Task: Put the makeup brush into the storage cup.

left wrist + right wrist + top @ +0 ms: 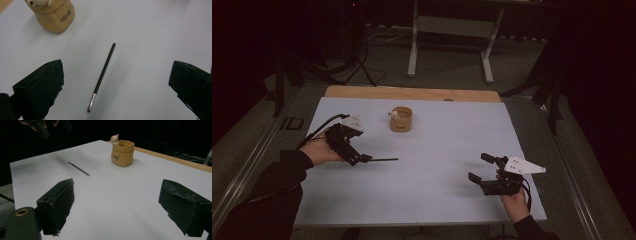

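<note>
A thin black pen (102, 76) lies flat on the white table (447, 200), near a small tan pot (401, 120) with a little animal on its rim. The left gripper (357, 157) hangs right over the pen, jaws wide apart, holding nothing. It looks ready to pick the pen up; next it must go down and squeeze gently. The right gripper (479, 172) waits far off, open and empty too.

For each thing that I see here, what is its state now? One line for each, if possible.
Left gripper: open, above the pen, holding nothing.
Right gripper: open, holding nothing.
Black pen: lying flat on the table, not gripped.
Tan pen holder: upright, mouth open.
</note>
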`<move>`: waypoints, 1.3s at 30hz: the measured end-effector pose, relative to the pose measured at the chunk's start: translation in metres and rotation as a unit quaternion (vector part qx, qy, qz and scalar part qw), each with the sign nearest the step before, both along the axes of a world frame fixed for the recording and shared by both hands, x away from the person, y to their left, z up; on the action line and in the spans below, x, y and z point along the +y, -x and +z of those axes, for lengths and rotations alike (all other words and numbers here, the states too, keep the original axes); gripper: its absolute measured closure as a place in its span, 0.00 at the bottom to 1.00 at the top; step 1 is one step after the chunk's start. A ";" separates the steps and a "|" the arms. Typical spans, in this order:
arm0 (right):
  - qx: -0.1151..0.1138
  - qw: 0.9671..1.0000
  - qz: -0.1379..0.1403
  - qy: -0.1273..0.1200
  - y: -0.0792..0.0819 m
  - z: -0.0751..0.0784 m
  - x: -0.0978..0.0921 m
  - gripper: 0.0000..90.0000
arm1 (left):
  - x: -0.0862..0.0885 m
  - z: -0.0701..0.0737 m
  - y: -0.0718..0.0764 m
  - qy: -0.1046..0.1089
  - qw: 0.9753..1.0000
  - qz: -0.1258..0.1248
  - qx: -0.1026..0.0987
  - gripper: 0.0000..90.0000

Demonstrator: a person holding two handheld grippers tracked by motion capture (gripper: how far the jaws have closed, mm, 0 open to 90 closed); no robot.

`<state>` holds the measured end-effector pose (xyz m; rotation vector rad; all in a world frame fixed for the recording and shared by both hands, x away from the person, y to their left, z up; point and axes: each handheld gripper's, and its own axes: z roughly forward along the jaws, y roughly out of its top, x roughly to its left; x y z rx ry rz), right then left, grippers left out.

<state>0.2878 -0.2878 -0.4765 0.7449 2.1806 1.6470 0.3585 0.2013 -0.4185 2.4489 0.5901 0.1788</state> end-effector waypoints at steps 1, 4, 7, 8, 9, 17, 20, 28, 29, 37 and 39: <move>0.000 1.000 0.000 0.000 0.000 0.000 0.000 0.14 | -0.001 0.000 -0.001 0.000 1.000 0.001 0.003 0.01; -0.001 1.000 0.001 0.000 0.000 0.000 0.000 0.14 | -0.002 -0.001 -0.005 -0.006 1.000 -0.002 0.008 0.01; 0.001 1.000 0.002 -0.001 0.000 0.000 0.000 0.14 | -0.004 -0.003 -0.008 -0.022 1.000 -0.012 0.011 0.01; 0.000 1.000 0.002 0.000 0.000 0.000 0.000 0.14 | -0.005 -0.004 -0.009 -0.024 0.999 -0.016 0.014 0.01; 0.001 1.000 0.002 0.000 0.000 0.000 0.000 0.14 | -0.006 -0.005 -0.009 -0.027 0.999 -0.019 0.014 0.03; 0.002 1.000 0.004 0.000 0.000 -0.001 0.001 0.14 | -0.010 -0.017 -0.014 -0.054 0.997 -0.048 0.027 0.12; 0.003 1.000 0.004 0.001 0.000 -0.001 0.001 0.14 | -0.011 -0.021 -0.016 -0.064 0.996 -0.055 0.032 0.16; 0.005 1.000 0.005 0.002 0.000 -0.001 0.002 0.14 | -0.014 -0.028 -0.022 -0.092 0.992 -0.074 0.042 0.33; 0.005 1.000 0.005 0.002 0.000 -0.001 0.002 0.14 | -0.014 -0.029 -0.022 -0.097 0.991 -0.076 0.044 0.34; 0.005 1.000 0.006 0.002 0.000 -0.001 0.002 0.14 | -0.021 -0.039 -0.027 -0.129 0.986 -0.088 0.060 0.40; 0.005 1.000 0.006 0.001 0.000 -0.001 0.002 0.14 | -0.022 -0.040 -0.027 -0.135 0.985 -0.092 0.058 0.42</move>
